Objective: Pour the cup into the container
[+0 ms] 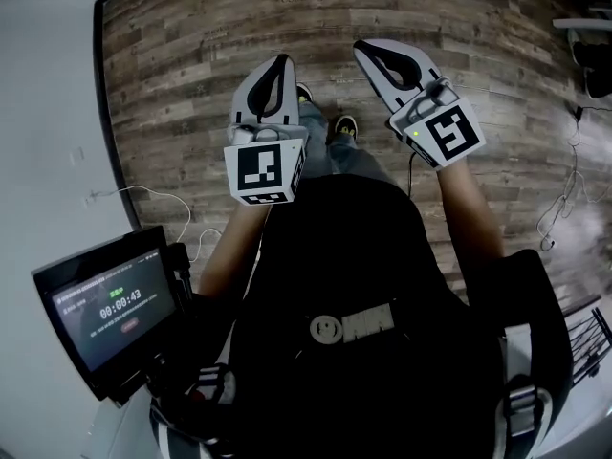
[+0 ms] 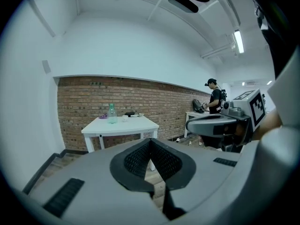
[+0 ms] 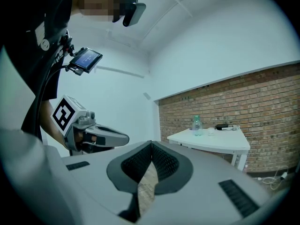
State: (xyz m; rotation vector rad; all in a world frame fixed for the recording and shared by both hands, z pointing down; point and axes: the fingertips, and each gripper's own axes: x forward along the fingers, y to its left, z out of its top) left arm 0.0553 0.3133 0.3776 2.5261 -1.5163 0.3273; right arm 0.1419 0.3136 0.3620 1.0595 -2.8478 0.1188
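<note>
Right claw [image 3: 151, 145] closed, empty, bottle [image 3: 197, 124] on far table [image 3: 225, 144], well apart

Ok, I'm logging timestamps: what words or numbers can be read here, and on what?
"00:00:43": on the screen at the person's left, head view.
Other lines on that screen: too blurred to read.
Metal emblem on the person's black clothing: unreadable.
Marker cubes: square patterns, no words.
</note>
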